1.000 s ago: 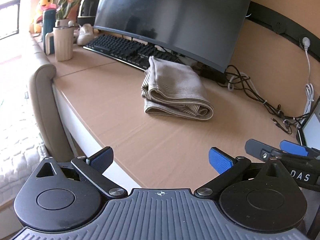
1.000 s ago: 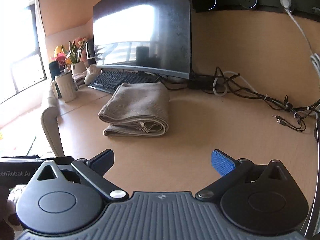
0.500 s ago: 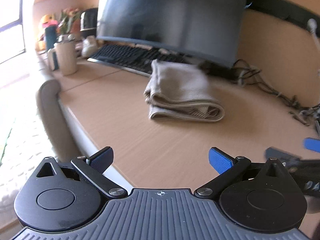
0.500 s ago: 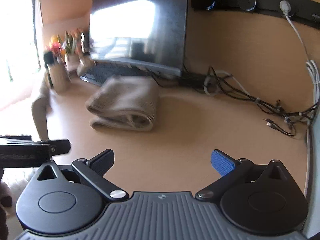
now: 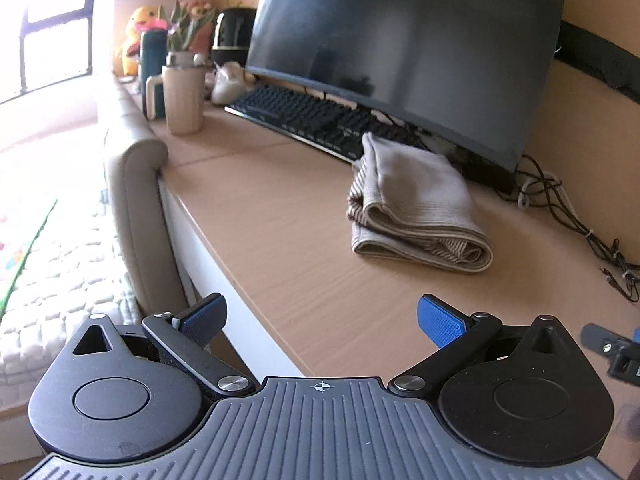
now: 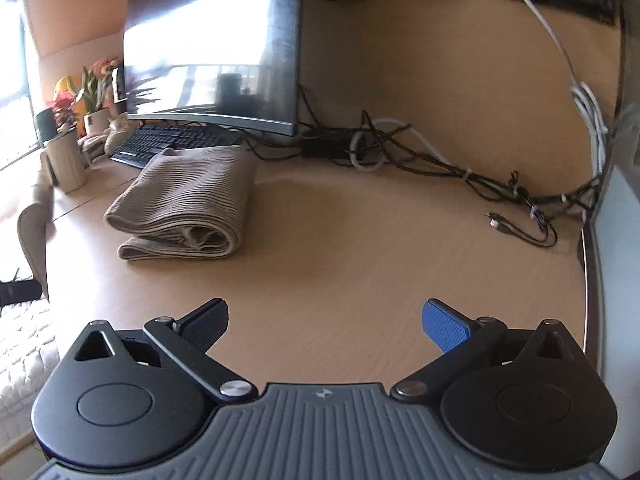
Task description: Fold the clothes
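A beige ribbed garment (image 5: 416,204) lies folded in a thick bundle on the wooden desk (image 5: 280,220), in front of the monitor. It also shows in the right wrist view (image 6: 188,204), left of centre. My left gripper (image 5: 320,320) is open and empty, held back over the desk's front edge, well short of the garment. My right gripper (image 6: 326,322) is open and empty above the bare desk (image 6: 360,248), to the right of and nearer than the garment. The tip of the right gripper shows at the right edge of the left wrist view (image 5: 612,346).
A dark monitor (image 5: 404,48) and black keyboard (image 5: 308,118) stand behind the garment. A cream mug (image 5: 182,96), plants and a plush toy sit far left. Tangled cables (image 6: 440,160) run along the back wall. A padded chair back (image 5: 140,200) stands at the desk's left edge.
Both grippers have shifted a little, swinging the views left then back right. The garment has not moved. Both stay open.
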